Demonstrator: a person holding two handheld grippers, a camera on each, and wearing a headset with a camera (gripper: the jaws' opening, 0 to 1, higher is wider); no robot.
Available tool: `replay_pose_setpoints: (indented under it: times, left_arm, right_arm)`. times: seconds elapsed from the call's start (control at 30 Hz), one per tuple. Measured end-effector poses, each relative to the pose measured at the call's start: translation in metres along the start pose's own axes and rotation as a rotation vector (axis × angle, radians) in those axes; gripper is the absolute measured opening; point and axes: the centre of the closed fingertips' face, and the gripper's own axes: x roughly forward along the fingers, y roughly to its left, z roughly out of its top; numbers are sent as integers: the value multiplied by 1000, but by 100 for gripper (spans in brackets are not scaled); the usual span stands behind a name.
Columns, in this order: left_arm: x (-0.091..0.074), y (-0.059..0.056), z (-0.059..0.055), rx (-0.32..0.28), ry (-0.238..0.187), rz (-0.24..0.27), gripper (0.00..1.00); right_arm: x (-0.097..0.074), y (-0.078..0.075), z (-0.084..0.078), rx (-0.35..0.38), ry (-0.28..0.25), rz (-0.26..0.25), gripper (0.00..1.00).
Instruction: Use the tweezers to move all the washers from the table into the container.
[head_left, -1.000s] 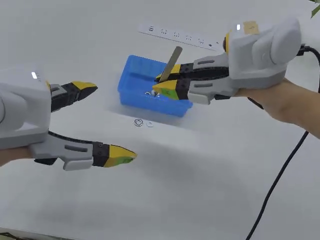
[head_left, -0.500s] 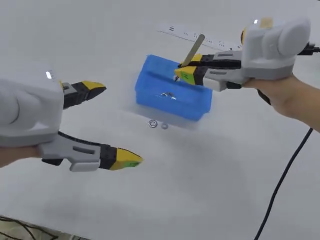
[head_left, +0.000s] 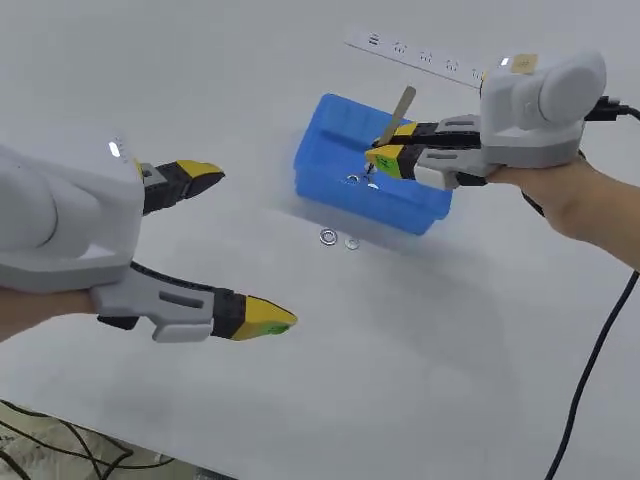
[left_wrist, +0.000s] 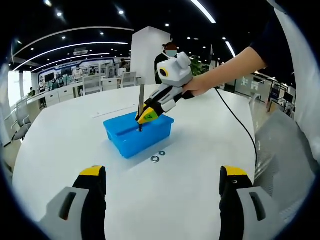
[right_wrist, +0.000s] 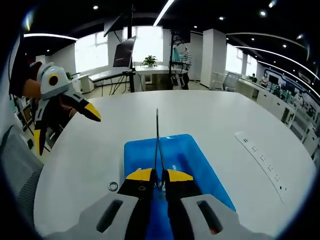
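The left gripper (head_left: 255, 249) hovers level over the white table (head_left: 400, 380), jaws spread wide and holding nothing. At its 1 o'clock the right gripper (head_left: 376, 160), reaching in from 3 o'clock, is clamped on the tweezers (head_left: 401, 107), whose tips point down into the blue container (head_left: 390, 207). The container holds washers (head_left: 352, 180), and two loose washers (head_left: 328, 237) lie on the table just off its 6 o'clock wall.

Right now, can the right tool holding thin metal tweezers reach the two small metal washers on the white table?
Probably yes: the right tool, shut on the tweezers, hangs over the blue plastic container, and the washers lie beside it, uncovered.
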Motion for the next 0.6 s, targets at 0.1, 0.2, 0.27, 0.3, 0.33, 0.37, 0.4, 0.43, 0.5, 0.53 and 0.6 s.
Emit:
replay_pose_setpoints:
  times: [0.1, 0.2, 0.27, 0.3, 0.33, 0.37, 0.4, 0.43, 0.5, 0.53, 0.6]
  left_arm:
    - [-1, 2, 0, -3, -2, 9, 100]
    - [-2, 3, 0, -11, -6, 12, 100]
    - [-2, 1, 0, -9, -4, 13, 100]
    - [-2, 1, 0, -9, -4, 12, 100]
    - [-1, 0, 0, -10, -4, 12, 100]
    - [-1, -1, 0, -11, -4, 11, 100]
    - [-1, -1, 0, -12, -4, 10, 100]
    - [-1, -2, -1, -11, -2, 9, 100]
    - [-2, -3, -1, -10, 0, 7, 100]
    - [-2, -3, -1, -10, -1, 7, 100]
    - [-3, -4, 0, -13, -5, 7, 100]
  right_arm:
    - [1, 2, -3, 9, 2, 1, 10]
    - [2, 4, -4, 15, 2, 2, 10]
    - [3, 6, -5, 15, 6, 3, 10]
    - [3, 6, -5, 16, 6, 6, 10]
    - [3, 7, -5, 17, 6, 7, 10]
    - [2, 8, -4, 19, 6, 8, 10]
    - [2, 8, -4, 20, 5, 9, 10]
    - [2, 8, -3, 25, 3, 8, 11]
    - [1, 7, -2, 30, 3, 5, 11]
    - [1, 7, -2, 28, 4, 4, 11]
    - [-1, 6, -1, 20, 6, -1, 10]
